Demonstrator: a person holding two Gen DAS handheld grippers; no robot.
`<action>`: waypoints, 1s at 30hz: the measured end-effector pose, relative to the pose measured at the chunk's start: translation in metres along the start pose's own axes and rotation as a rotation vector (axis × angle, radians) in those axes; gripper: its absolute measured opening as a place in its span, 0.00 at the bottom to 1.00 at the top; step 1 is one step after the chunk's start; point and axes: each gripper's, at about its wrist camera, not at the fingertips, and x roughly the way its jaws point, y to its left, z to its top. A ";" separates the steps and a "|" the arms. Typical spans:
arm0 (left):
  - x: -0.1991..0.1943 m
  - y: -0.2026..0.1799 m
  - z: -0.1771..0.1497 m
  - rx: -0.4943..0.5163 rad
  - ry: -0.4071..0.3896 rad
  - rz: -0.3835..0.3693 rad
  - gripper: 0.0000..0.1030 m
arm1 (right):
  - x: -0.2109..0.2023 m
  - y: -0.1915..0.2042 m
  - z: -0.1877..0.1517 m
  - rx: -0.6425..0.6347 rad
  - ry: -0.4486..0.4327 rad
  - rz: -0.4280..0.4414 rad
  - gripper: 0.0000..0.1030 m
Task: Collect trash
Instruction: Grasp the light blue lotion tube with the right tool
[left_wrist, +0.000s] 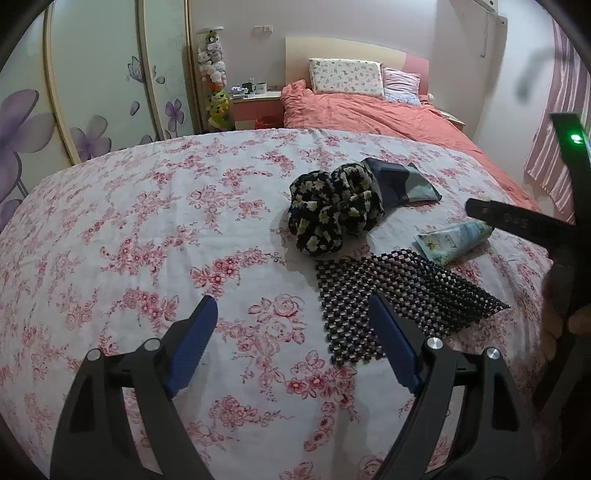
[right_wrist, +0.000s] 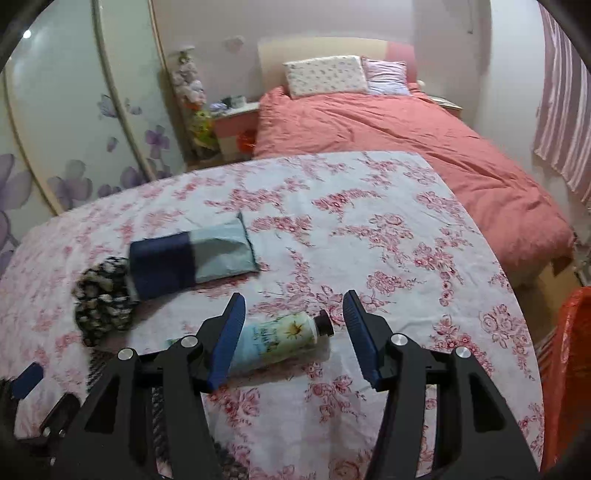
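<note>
Both grippers gape empty: left gripper (left_wrist: 291, 347) over floral cloth (left_wrist: 147, 240), right gripper (right_wrist: 293, 328) straddling the cream tube (right_wrist: 277, 341). Centre its body, then squeeze.

Tube (right_wrist: 280, 341): crimped end hidden behind left pad of right tongs (right_wrist: 293, 332). Nightstand items (left_wrist: 248, 88) too small to identify.

No text, brand or number can be read. The tube (right_wrist: 280, 341) lying on the flowered sheet (right_wrist: 369, 221) carries a printed label with a sun-like flower and some dark lettering, but the letters are too small and blurred to make out.
</note>
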 end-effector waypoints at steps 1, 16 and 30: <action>0.000 -0.001 -0.001 0.000 0.003 -0.001 0.80 | 0.003 0.002 0.001 -0.013 0.002 -0.023 0.54; -0.010 -0.002 -0.004 -0.018 -0.007 -0.026 0.80 | -0.044 -0.029 -0.029 -0.050 0.141 0.136 0.54; -0.015 -0.001 -0.002 -0.026 -0.012 -0.016 0.80 | -0.039 -0.004 -0.049 -0.206 0.193 0.200 0.48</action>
